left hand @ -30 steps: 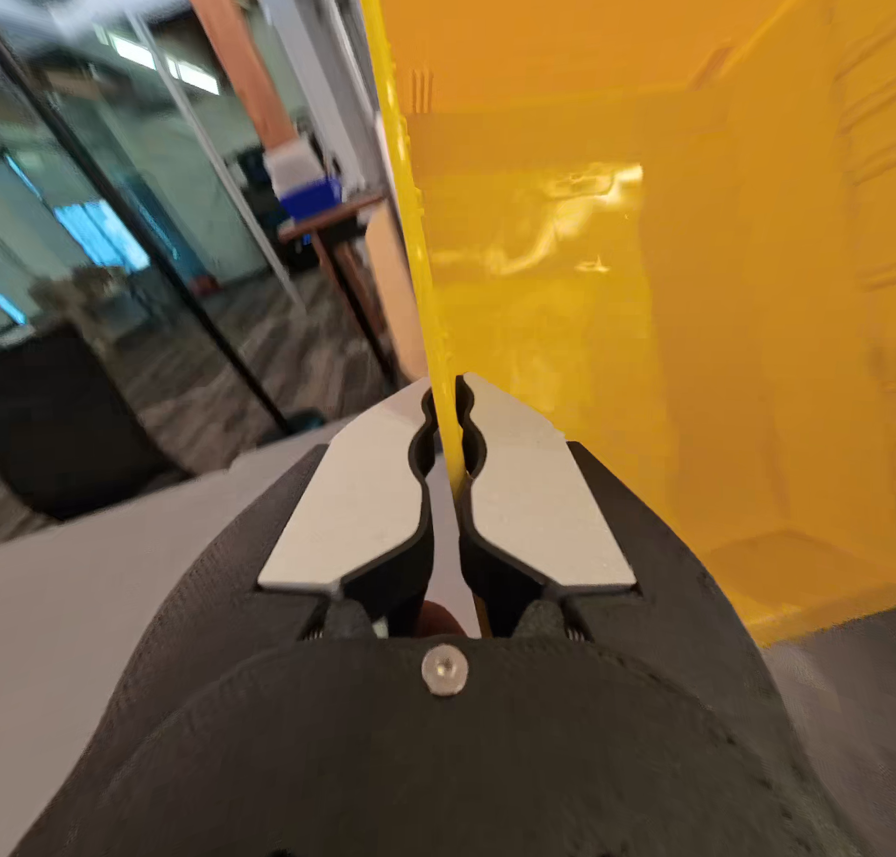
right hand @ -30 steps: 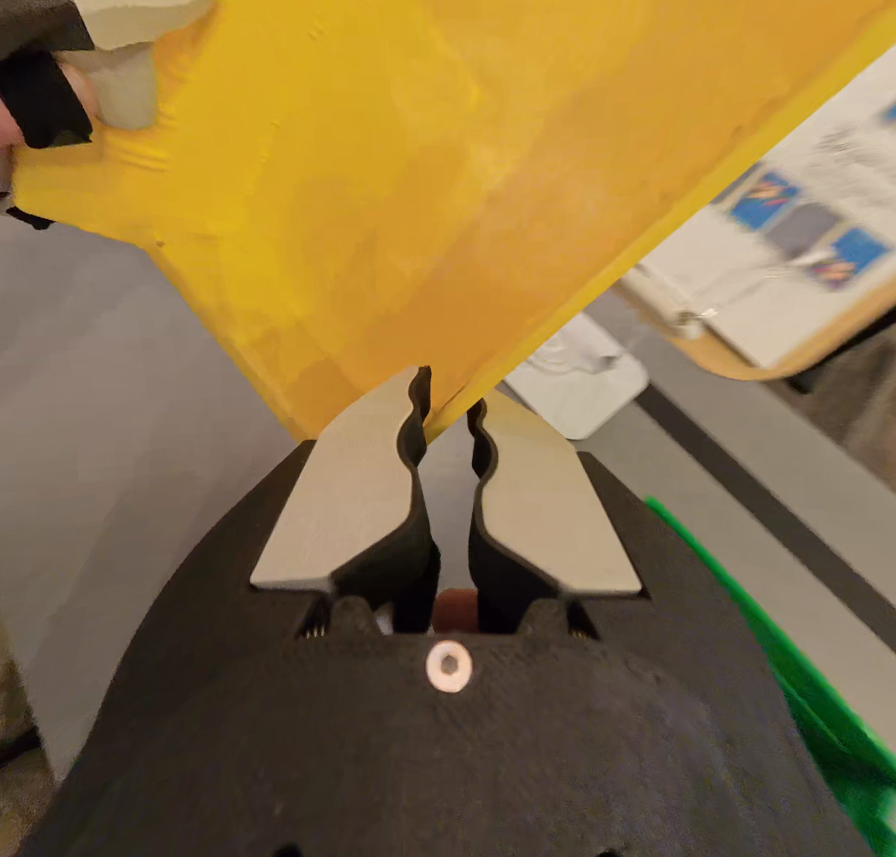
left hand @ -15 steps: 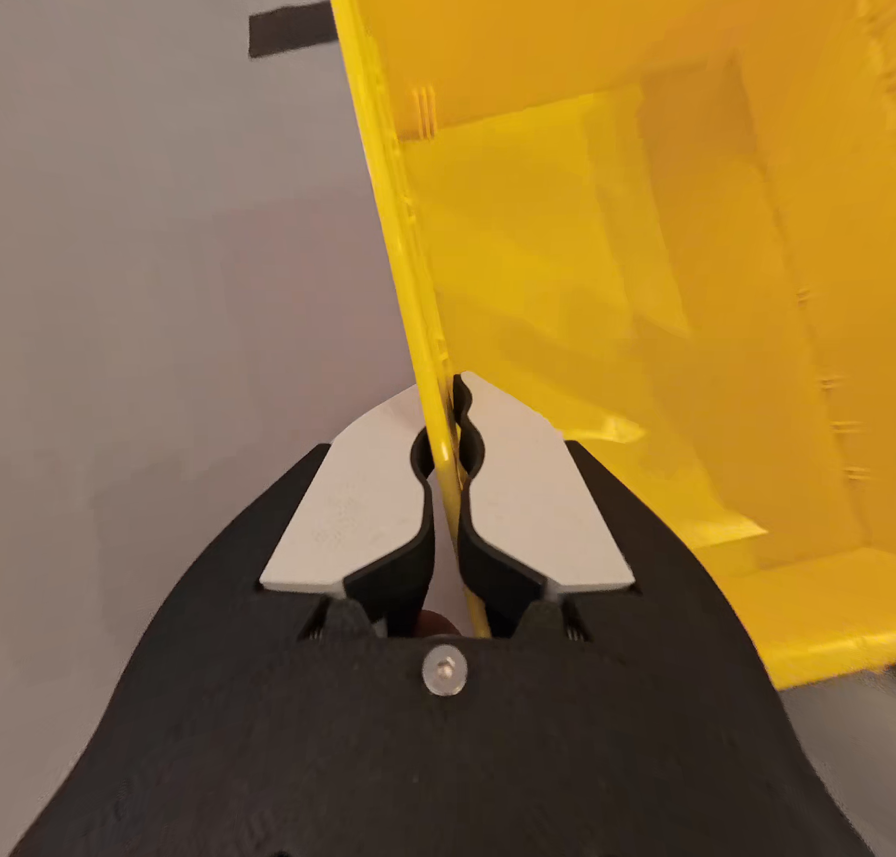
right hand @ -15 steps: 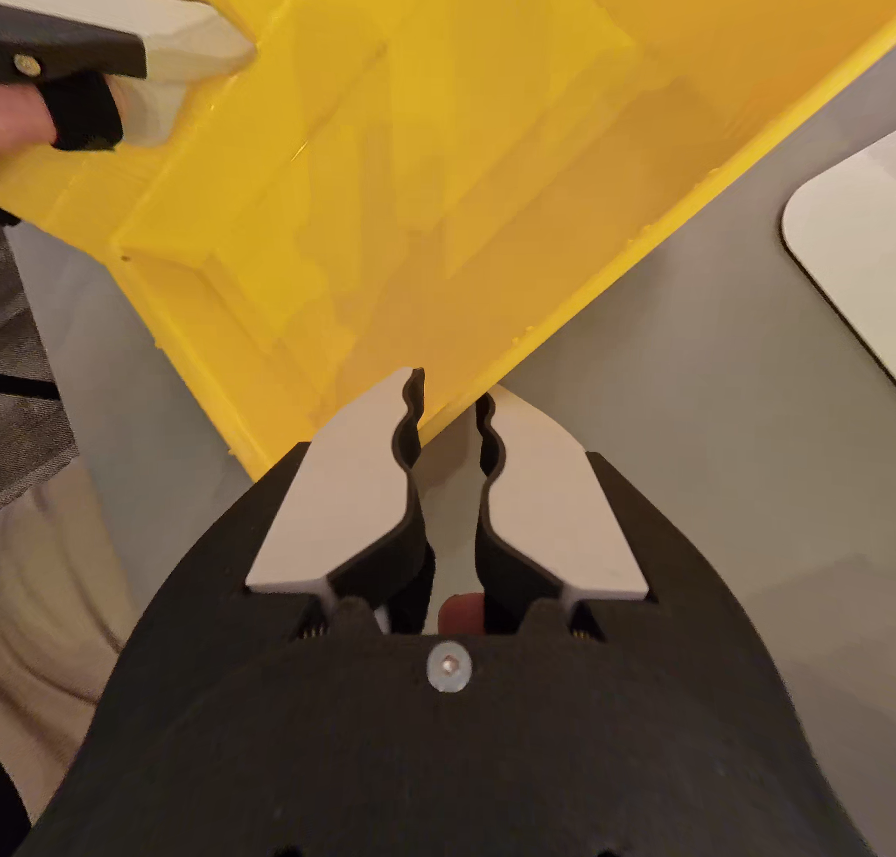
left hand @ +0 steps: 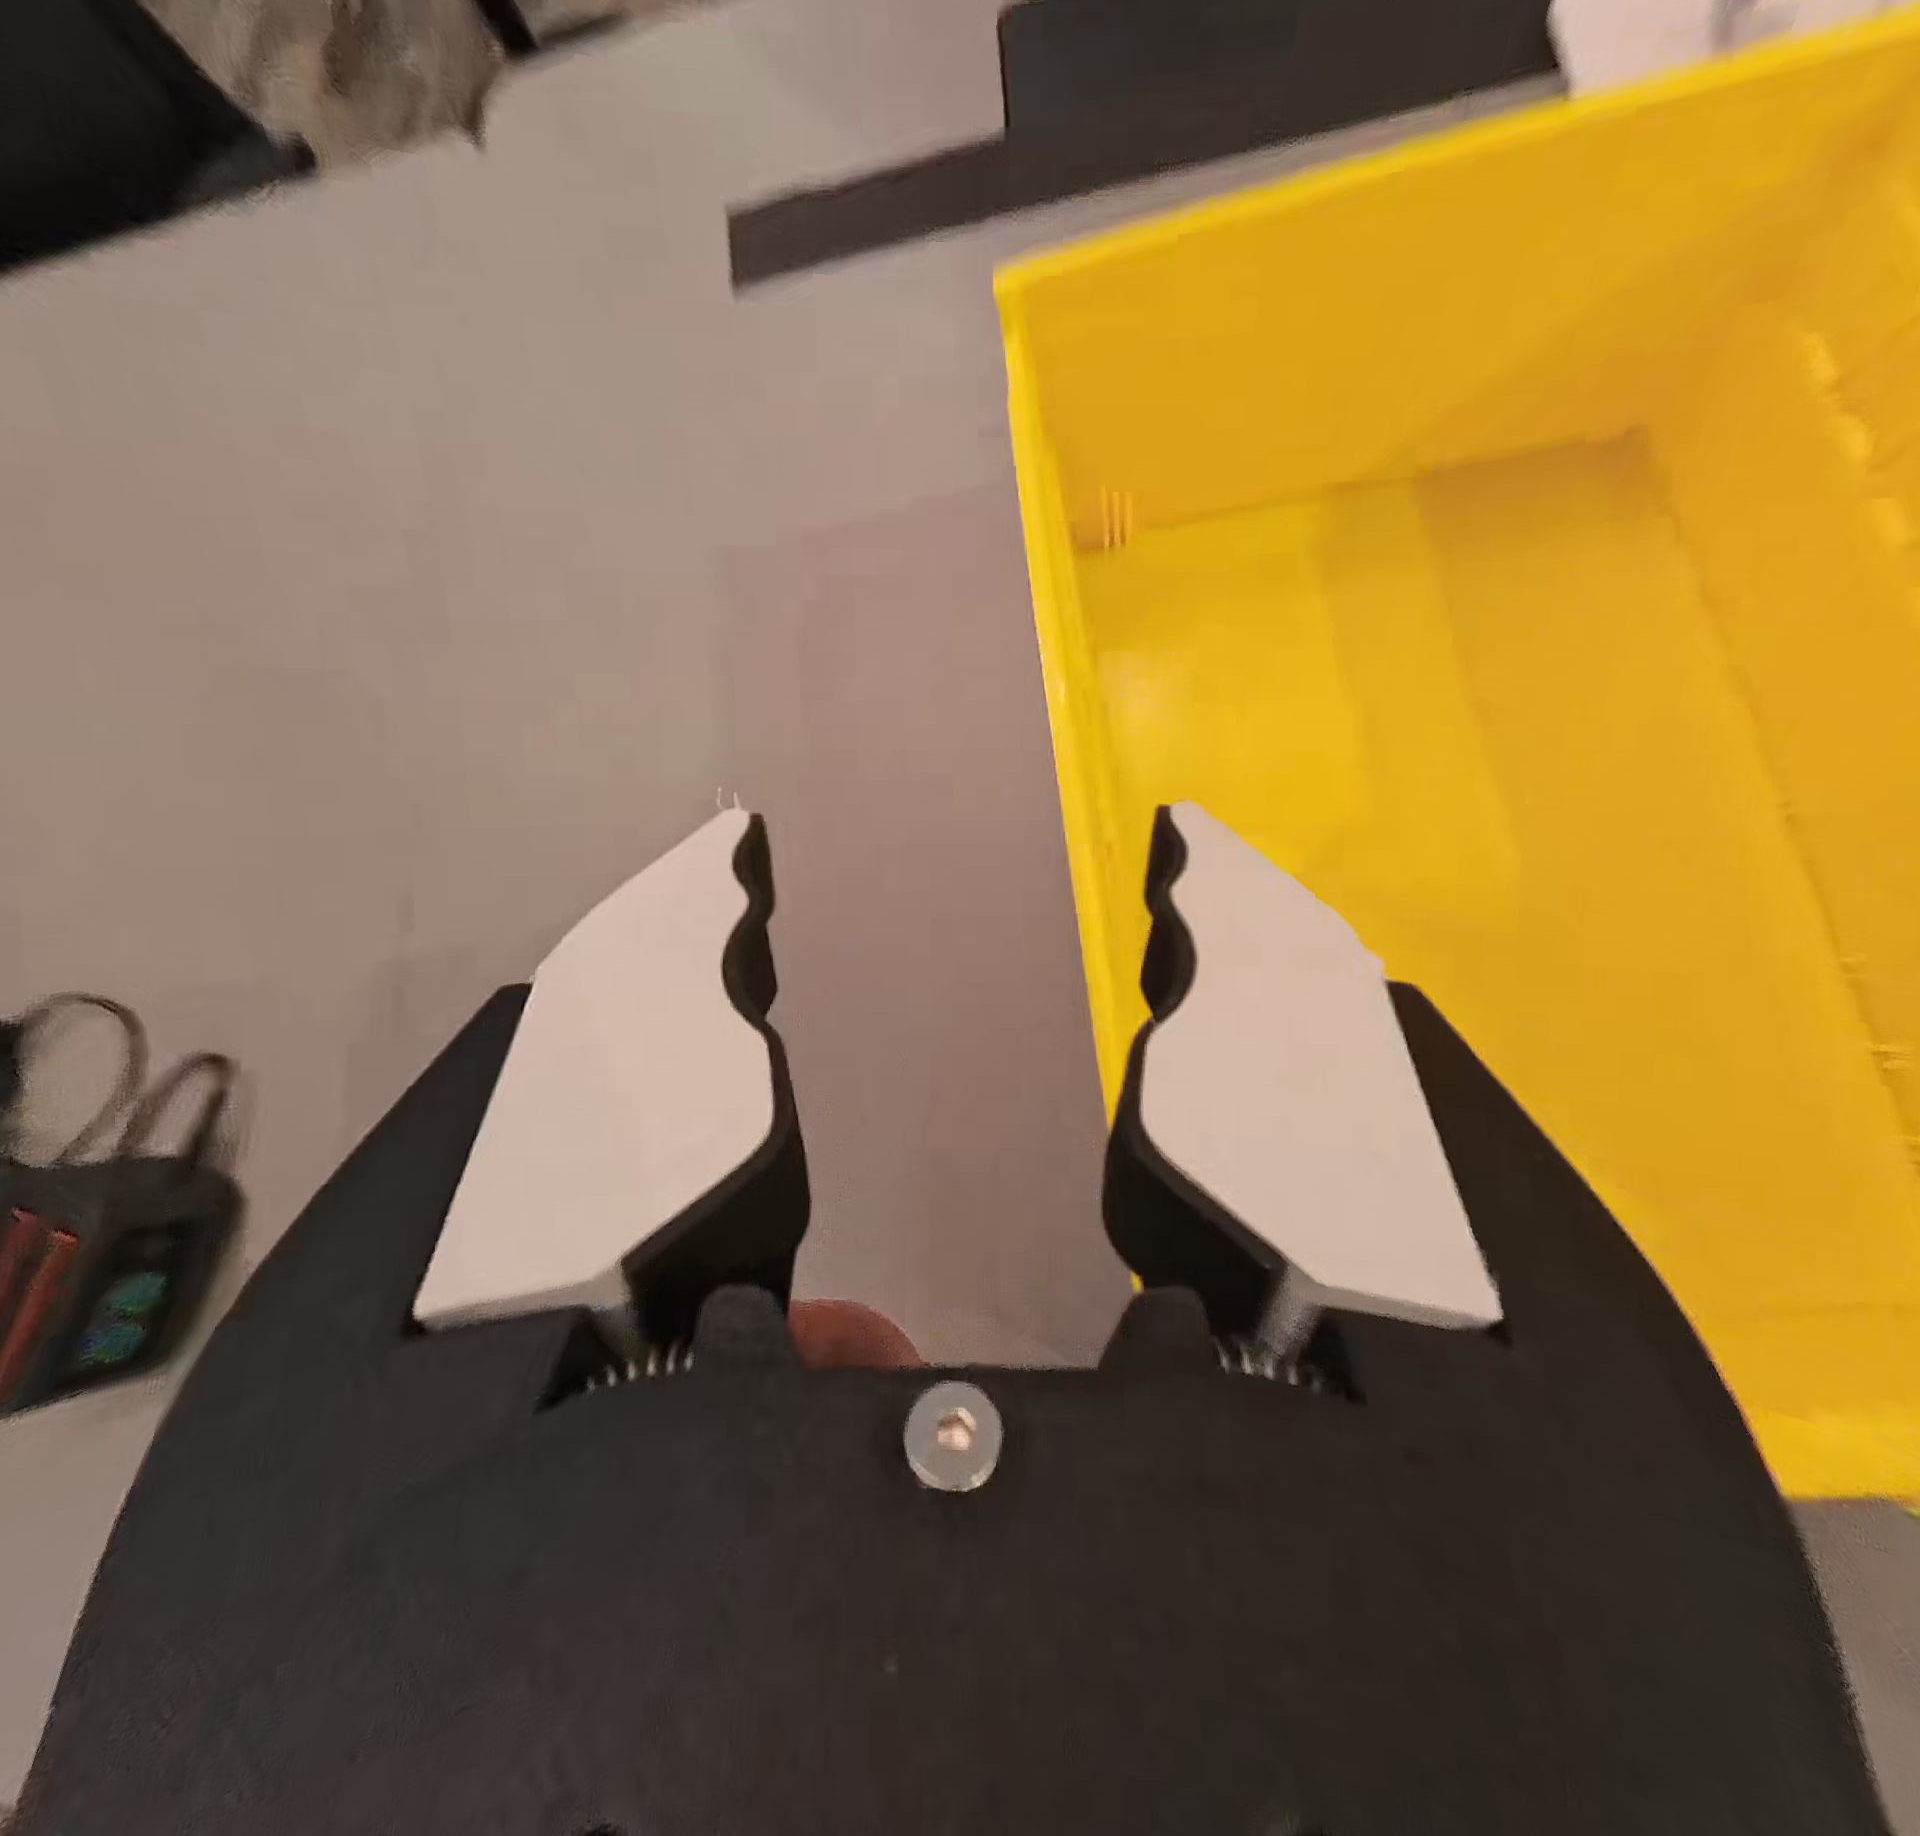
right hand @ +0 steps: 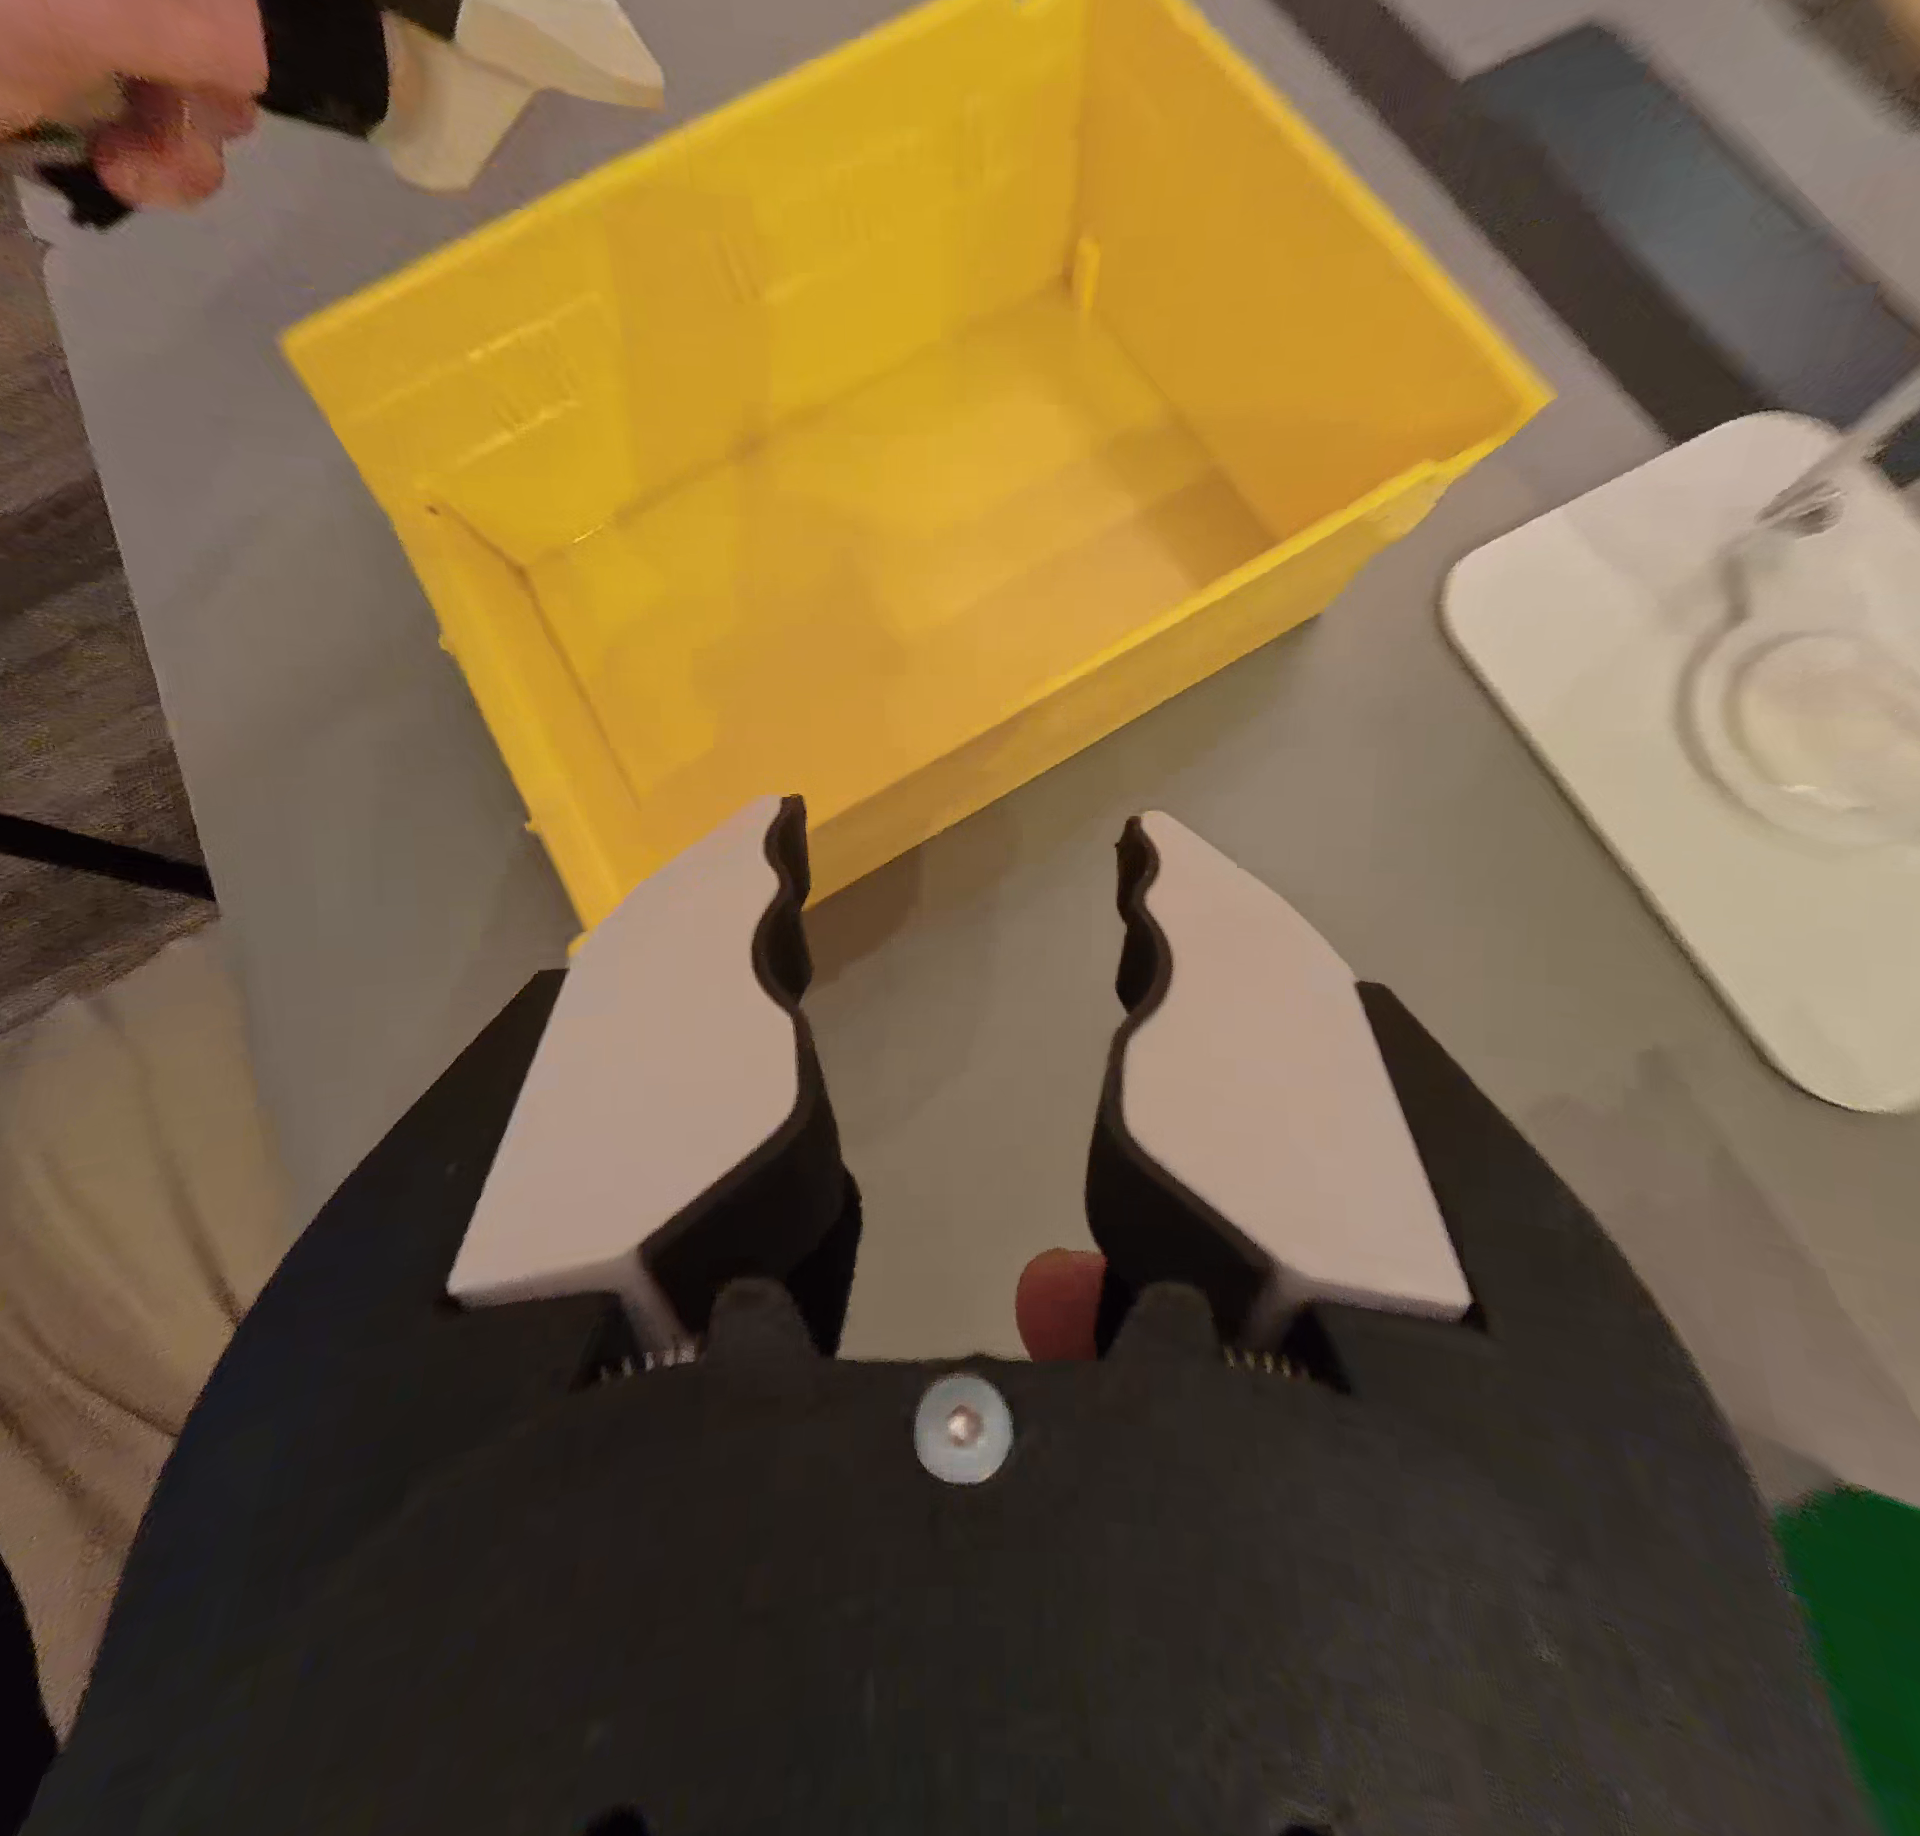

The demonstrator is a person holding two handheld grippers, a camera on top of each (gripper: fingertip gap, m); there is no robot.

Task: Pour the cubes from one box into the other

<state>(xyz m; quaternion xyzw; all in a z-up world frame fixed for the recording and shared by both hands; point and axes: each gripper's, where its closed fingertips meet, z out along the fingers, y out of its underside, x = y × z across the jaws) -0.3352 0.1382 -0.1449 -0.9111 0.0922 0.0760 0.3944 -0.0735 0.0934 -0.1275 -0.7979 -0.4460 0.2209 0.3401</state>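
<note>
— Both claws gape: left gripper point(left hand: 954, 830) and right gripper point(right hand: 961, 830) hold nothing, each just beside the yellow box point(right hand: 1247, 228).

— Where's the box?

— Upright on the grey table point(right hand: 1351, 903), mouth up, empty (no cubes visible), long axis slanting lower-left to upper-right in the right wrist view.

— Which step?

— Pouring looks done; next, I'd judge, simply draw both grippers clear.

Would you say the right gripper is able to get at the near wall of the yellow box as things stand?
Probably yes. The right gripper is open, and the yellow box stands upright on the grey table just ahead, its near wall facing the fingertips with nothing between.
</note>
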